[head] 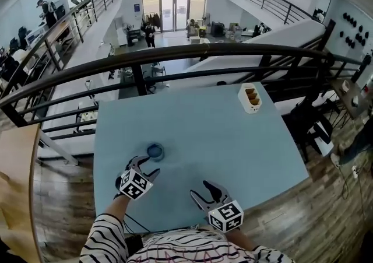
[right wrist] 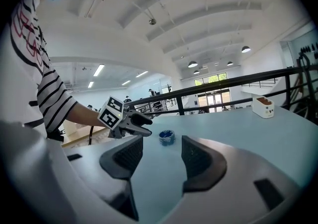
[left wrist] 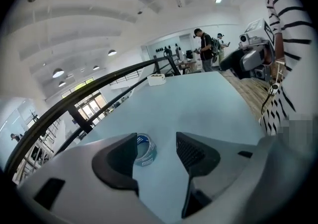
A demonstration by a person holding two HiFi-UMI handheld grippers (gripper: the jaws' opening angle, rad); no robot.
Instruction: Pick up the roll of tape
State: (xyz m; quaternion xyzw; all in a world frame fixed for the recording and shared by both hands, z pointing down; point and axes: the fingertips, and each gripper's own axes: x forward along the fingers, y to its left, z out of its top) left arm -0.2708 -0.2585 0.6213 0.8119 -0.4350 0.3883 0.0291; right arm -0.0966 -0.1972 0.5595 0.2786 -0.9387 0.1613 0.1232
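A small blue roll of tape [head: 155, 151] lies flat on the light blue table [head: 233, 139], left of the middle. My left gripper [head: 145, 167] is open just short of it; in the left gripper view the roll of tape [left wrist: 144, 150] shows ahead of the jaws, partly behind the left jaw and untouched. My right gripper [head: 206, 190] hovers open and empty near the front edge. From the right gripper view, the tape [right wrist: 166, 136] sits beyond the jaws, beside the left gripper [right wrist: 145, 124].
A white box with brown compartments [head: 250, 97] stands at the table's far right. A dark metal railing [head: 175, 53] runs along the far edge, with a drop to a lower floor behind it. Wooden floor [head: 326, 209] flanks the table.
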